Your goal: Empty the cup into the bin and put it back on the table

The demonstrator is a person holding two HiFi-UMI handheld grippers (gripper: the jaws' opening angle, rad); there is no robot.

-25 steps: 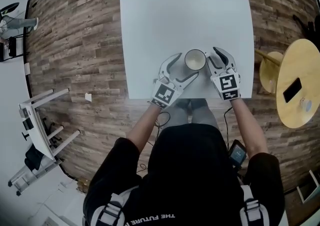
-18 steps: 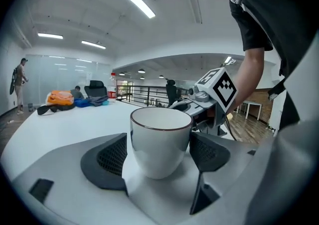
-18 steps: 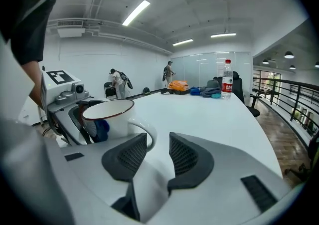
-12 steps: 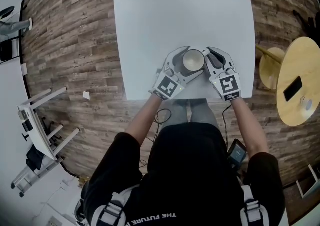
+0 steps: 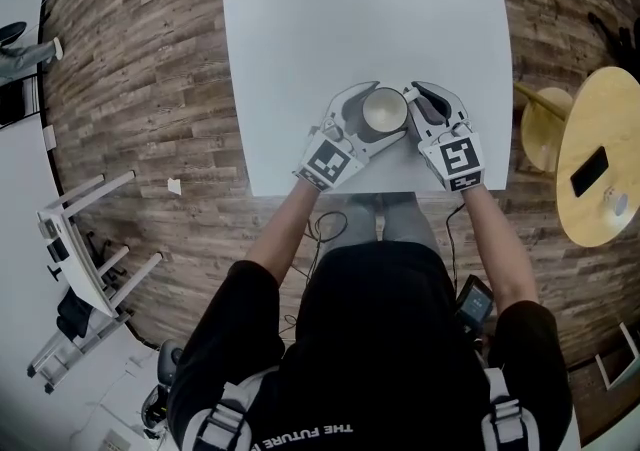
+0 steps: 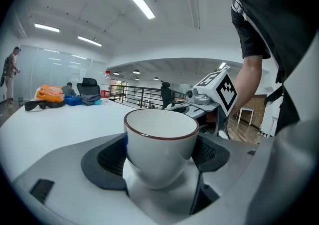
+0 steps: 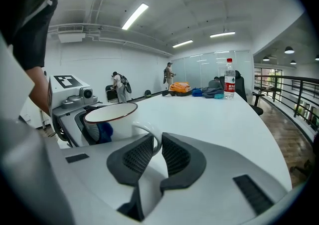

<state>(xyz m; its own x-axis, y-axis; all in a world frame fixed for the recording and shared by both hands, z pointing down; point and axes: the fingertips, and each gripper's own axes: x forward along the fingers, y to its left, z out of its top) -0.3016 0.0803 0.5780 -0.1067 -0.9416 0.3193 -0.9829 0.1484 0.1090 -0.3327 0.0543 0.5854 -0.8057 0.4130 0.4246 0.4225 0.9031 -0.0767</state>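
Observation:
A white cup (image 5: 384, 109) with a dark red rim stands upright near the front edge of the white table (image 5: 360, 19). My left gripper (image 5: 370, 121) is shut on the cup's body (image 6: 160, 144), its dark pads (image 6: 107, 156) against both sides. From the right, my right gripper (image 5: 413, 109) has its jaws closing on the cup's handle (image 7: 149, 136), which sits pinched between the ribbed pads (image 7: 137, 156). The inside of the cup looks empty in the head view. In the right gripper view the cup (image 7: 107, 119) stands just left of the right gripper (image 7: 155, 151).
A round wooden table (image 5: 600, 169) with a phone (image 5: 588, 171) and a small stool (image 5: 542, 134) stand at the right. A white rack (image 5: 80, 259) lies on the wood floor at the left. A water bottle (image 7: 229, 77) and bags (image 7: 182, 88) sit at the table's far end.
The left gripper has closed round the cup's body. The right jaws have narrowed from wide apart onto the handle. The cup has stayed in place.

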